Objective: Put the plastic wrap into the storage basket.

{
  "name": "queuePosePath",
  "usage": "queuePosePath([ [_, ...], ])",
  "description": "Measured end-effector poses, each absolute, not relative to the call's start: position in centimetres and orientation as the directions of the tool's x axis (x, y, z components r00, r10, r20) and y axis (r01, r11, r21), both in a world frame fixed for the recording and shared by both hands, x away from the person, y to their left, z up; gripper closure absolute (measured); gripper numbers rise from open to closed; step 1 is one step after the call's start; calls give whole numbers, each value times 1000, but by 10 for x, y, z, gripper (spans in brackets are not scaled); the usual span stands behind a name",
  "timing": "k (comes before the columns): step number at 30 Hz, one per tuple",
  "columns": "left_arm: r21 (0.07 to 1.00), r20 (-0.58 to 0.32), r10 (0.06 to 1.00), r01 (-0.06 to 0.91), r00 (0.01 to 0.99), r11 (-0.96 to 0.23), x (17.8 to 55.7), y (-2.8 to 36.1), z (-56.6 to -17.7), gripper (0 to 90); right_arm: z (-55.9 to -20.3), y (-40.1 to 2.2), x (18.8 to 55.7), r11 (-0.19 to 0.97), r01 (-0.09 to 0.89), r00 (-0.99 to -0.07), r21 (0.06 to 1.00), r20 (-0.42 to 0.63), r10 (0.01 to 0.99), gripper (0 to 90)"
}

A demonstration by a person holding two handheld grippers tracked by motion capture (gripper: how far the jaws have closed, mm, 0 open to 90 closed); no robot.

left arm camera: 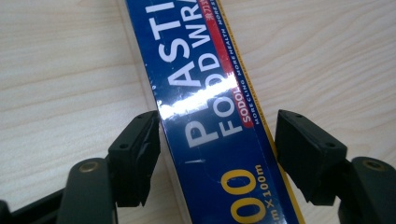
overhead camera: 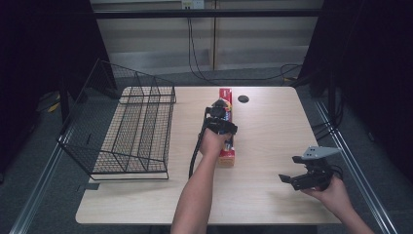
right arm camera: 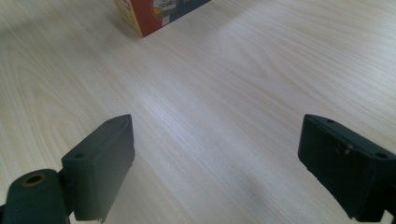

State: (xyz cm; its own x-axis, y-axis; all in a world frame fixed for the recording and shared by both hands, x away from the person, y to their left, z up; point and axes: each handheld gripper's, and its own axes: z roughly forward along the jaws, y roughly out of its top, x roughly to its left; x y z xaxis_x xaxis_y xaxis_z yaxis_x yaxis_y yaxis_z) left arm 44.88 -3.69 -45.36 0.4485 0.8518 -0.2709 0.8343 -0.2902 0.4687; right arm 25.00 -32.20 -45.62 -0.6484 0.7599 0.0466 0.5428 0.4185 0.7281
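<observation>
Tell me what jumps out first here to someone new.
The long plastic food wrap box lying mid-table, with the left gripper set astride it: one pad touches its side, the other stands just off. To the left sits a black wire basket, its back end hanging past the table's far edge. The right gripper is open over bare wood at the near right.

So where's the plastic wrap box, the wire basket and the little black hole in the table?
plastic food wrap box (left arm camera: 219, 140): left gripper view, blue top face.
wire basket (overhead camera: 139, 129): high view, mesh floor.
black hole (overhead camera: 243, 99): high view, its middle.
</observation>
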Motion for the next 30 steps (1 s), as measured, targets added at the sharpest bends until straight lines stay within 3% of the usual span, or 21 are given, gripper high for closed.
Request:
queuePosePath([
  [11, 453, -237, 843, 822, 483, -344, 437, -14, -448, 406, -457, -320, 250, 424, 542, -650, 725, 43, 758, 109],
  [30, 434, -227, 790, 785, 570, -442, 426, 12, -446, 382, -458, -317, 250, 433, 541, -653, 721, 35, 756, 114],
])
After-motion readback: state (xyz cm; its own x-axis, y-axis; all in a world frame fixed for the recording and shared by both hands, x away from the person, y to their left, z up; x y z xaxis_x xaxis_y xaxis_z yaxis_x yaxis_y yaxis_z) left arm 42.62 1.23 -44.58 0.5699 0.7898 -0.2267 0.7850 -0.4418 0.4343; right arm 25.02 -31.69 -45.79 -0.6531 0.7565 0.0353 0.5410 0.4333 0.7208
